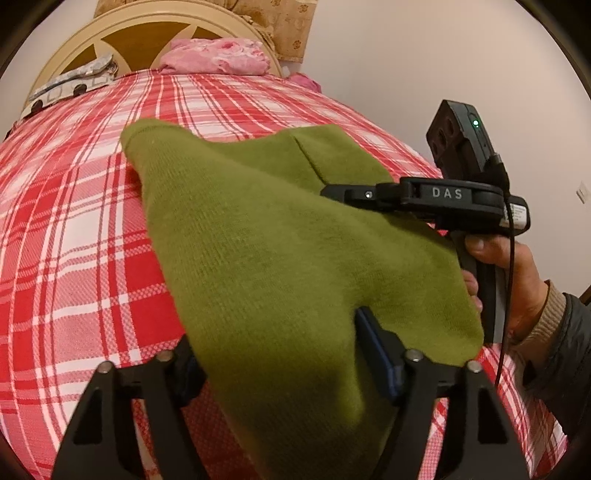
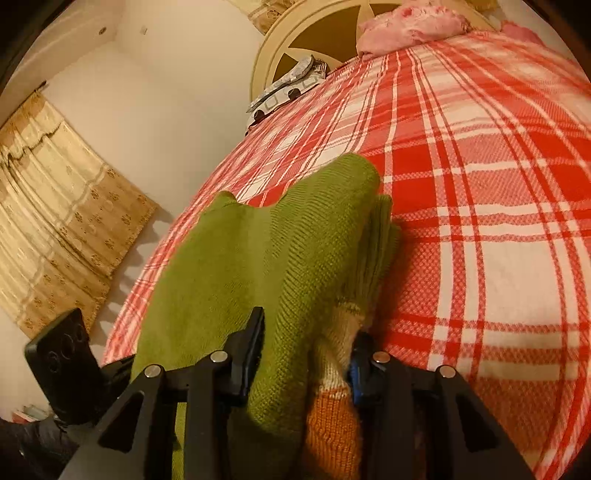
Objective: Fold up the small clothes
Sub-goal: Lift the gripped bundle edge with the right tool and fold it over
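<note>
A green knit sweater [image 1: 258, 251] lies bunched on the red plaid bed, with one sleeve end [image 1: 147, 136] stretching away. Its thick fold fills my left gripper [image 1: 280, 350]: the right pad [image 1: 369, 336] presses into the cloth, while the left finger is hidden under it. In the right wrist view the sweater [image 2: 229, 258] shows a beige and orange striped part [image 2: 332, 398] near the camera. My right gripper [image 2: 306, 354] is shut on that bunched edge. From the left wrist view the right gripper [image 1: 328, 192] bites the sweater's right side, with a hand [image 1: 517, 273] on its handle.
The plaid bedspread [image 1: 74, 229] covers the whole bed. A pink quilt [image 1: 218, 55] and a grey patterned cloth [image 1: 70, 85] lie at the round headboard [image 1: 122, 29]. A wall [image 1: 443, 74] stands to the right, and gold curtains [image 2: 55, 206] hang beyond the bed's left edge.
</note>
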The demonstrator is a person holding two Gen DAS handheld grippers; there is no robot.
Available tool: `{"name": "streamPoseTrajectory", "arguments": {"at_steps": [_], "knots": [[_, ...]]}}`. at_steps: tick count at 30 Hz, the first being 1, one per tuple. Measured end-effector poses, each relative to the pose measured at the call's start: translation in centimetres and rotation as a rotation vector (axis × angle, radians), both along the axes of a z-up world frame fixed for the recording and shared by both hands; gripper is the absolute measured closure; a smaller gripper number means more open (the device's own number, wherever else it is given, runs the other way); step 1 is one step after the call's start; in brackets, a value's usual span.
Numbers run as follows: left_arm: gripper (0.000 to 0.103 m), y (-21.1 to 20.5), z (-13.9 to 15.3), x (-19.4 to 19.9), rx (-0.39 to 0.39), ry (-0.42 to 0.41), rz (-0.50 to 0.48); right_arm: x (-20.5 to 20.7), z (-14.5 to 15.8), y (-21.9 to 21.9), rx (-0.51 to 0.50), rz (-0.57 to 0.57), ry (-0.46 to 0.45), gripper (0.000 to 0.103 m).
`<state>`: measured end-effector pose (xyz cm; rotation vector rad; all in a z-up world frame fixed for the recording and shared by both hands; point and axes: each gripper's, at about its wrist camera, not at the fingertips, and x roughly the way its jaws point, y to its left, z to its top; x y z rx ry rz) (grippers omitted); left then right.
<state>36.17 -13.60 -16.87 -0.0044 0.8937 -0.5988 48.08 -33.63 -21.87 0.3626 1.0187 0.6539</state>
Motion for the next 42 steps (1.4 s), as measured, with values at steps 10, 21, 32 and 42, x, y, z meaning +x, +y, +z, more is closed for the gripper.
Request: {"name": "streamPoseTrajectory", "arguments": {"at_steps": [10, 21, 32, 42], "knots": [[0.058, 1.3, 1.8, -2.3, -0.034, 0.014, 0.022, -4.4, 3.2, 1.5, 0.033, -0.031, -0.054, 0.070], [0.059, 6.0, 5.0, -8.8, -0.024, -0.055, 0.040, -10.4, 6.1, 4.9, 0.110, 0.016, -0.079, 0.070], [0.059, 12.7, 5.7, -14.3, -0.003, -0.076, 0.173, -15.8, 7.1, 12.8, 0.194, 0.119, -0.081, 0.070], [0.059, 18.9, 5.1, -18.6, -0.021, -0.080, 0.291, -19.7, 7.5, 21.0, 0.195, 0.235, -0.080, 0.070]]}}
